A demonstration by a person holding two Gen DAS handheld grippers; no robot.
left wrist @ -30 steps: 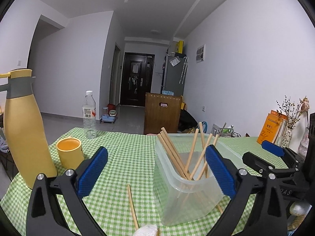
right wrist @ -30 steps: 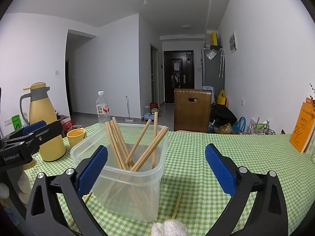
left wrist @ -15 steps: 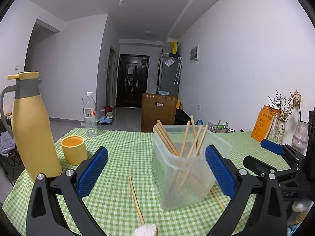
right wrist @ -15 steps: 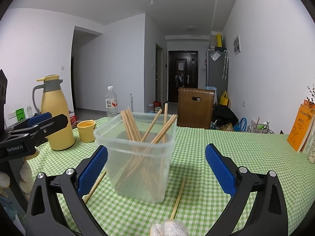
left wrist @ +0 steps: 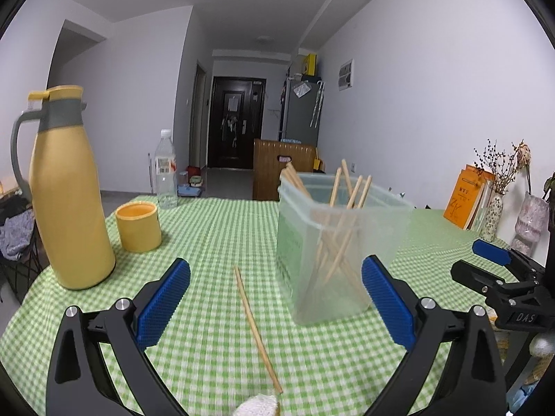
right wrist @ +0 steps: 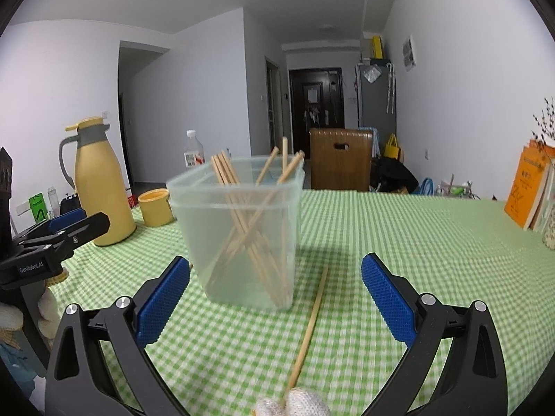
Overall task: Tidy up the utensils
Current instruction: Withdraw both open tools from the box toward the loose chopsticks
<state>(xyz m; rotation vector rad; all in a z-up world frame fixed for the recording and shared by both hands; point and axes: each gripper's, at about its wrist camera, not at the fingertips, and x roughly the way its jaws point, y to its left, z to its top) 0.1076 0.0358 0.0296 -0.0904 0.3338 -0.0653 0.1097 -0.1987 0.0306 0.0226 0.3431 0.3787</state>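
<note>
A clear plastic bin (left wrist: pixel 333 242) stands on the green checked tablecloth and holds several wooden chopsticks (left wrist: pixel 341 228); it also shows in the right wrist view (right wrist: pixel 239 232). My left gripper (left wrist: pixel 275 298) is open and empty, with one loose chopstick (left wrist: pixel 255 326) lying on the cloth between its jaws. My right gripper (right wrist: pixel 275 298) is open and empty, with another loose chopstick (right wrist: pixel 310 322) lying between its jaws, just right of the bin. Each gripper is in front of the bin, apart from it.
A yellow thermos jug (left wrist: pixel 66 190) and a yellow cup (left wrist: pixel 138 226) stand at the left, a water bottle (left wrist: pixel 165 170) behind. An orange book (left wrist: pixel 466 197) and vases (left wrist: pixel 494 215) stand at the right edge. A wooden chair back (right wrist: pixel 341 159) is beyond the table.
Both grippers have pulled back and lowered, so the bin looks farther away and more of each loose chopstick shows on the cloth. Both stay open.
</note>
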